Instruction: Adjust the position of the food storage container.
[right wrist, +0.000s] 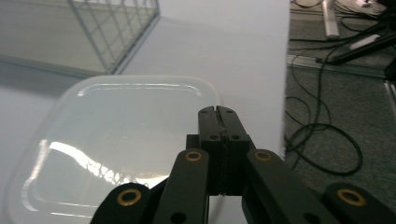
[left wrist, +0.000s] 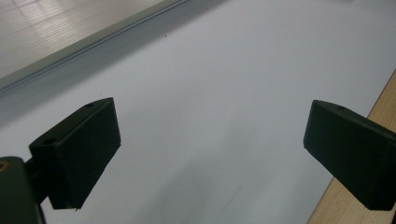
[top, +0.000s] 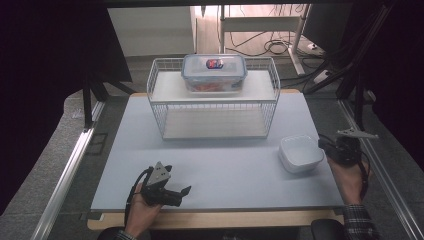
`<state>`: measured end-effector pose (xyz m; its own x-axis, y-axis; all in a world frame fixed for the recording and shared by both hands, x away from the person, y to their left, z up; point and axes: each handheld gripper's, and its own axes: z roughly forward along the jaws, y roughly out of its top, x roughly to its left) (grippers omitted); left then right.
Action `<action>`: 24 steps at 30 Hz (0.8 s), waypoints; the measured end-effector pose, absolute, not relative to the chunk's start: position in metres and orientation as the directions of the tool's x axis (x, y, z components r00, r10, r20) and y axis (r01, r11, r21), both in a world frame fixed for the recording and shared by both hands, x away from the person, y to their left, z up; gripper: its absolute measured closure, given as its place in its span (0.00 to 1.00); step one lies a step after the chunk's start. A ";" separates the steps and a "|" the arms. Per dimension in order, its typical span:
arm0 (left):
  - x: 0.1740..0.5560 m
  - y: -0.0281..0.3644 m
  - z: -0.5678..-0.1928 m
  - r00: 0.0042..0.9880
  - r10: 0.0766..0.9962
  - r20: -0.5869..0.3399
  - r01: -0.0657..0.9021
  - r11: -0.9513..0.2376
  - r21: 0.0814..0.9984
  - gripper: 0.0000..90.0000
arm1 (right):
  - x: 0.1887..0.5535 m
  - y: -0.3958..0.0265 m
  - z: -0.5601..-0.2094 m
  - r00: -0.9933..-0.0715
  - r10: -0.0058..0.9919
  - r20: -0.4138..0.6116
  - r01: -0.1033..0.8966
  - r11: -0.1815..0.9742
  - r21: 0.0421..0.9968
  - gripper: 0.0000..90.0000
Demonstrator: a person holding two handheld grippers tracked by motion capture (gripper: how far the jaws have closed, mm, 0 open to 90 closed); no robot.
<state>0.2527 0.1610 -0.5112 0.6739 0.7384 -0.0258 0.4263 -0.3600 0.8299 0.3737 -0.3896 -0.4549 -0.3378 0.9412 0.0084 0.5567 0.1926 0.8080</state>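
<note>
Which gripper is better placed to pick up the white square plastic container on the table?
Right. The right gripper, jaws shut, sits beside the white square plastic container; the left gripper, jaws open, is across the table.

A pale grey-white desk (top: 220, 170) with a wooden front edge filled the middle of the high view. A white wire rack (top: 214, 97) stood on it at upper centre, its shelf carrying a clear lidded container (top: 214, 73) with blue clips. A shallow translucent white tub (top: 300, 153) sat directly on the desk at right of centre, near the right edge and apart from the rack.
</note>
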 end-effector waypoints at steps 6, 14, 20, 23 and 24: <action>0.253 0.159 -0.513 0.680 0.733 -0.018 0.426 -0.375 0.823 0.04 | 0.378 -0.401 -0.464 -0.302 0.953 -0.010 0.577 0.191 0.794 1.00; 0.253 0.158 -0.513 0.686 0.727 -0.021 0.426 -0.378 0.822 0.04 | 0.382 -0.395 -0.470 -0.319 0.947 -0.025 0.592 0.220 0.775 1.00; 0.253 0.157 -0.513 0.692 0.722 -0.015 0.426 -0.391 0.816 0.04 | 0.382 -0.385 -0.473 -0.359 0.933 -0.014 0.597 0.242 0.765 1.00; 0.253 0.157 -0.514 0.694 0.720 -0.014 0.425 -0.394 0.815 0.04 | 0.380 -0.377 -0.474 -0.386 0.922 -0.004 0.598 0.254 0.760 1.00; 0.253 0.157 -0.514 0.694 0.720 -0.015 0.426 -0.394 0.814 0.04 | 0.380 -0.374 -0.474 -0.397 0.918 -0.004 0.596 0.262 0.759 1.00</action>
<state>0.2534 0.1566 -0.5137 0.6941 0.7197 -0.0147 0.4259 -0.3941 0.8144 0.3799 -0.3742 -0.4739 -0.3975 0.9176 -0.0041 0.5961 0.2616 0.7591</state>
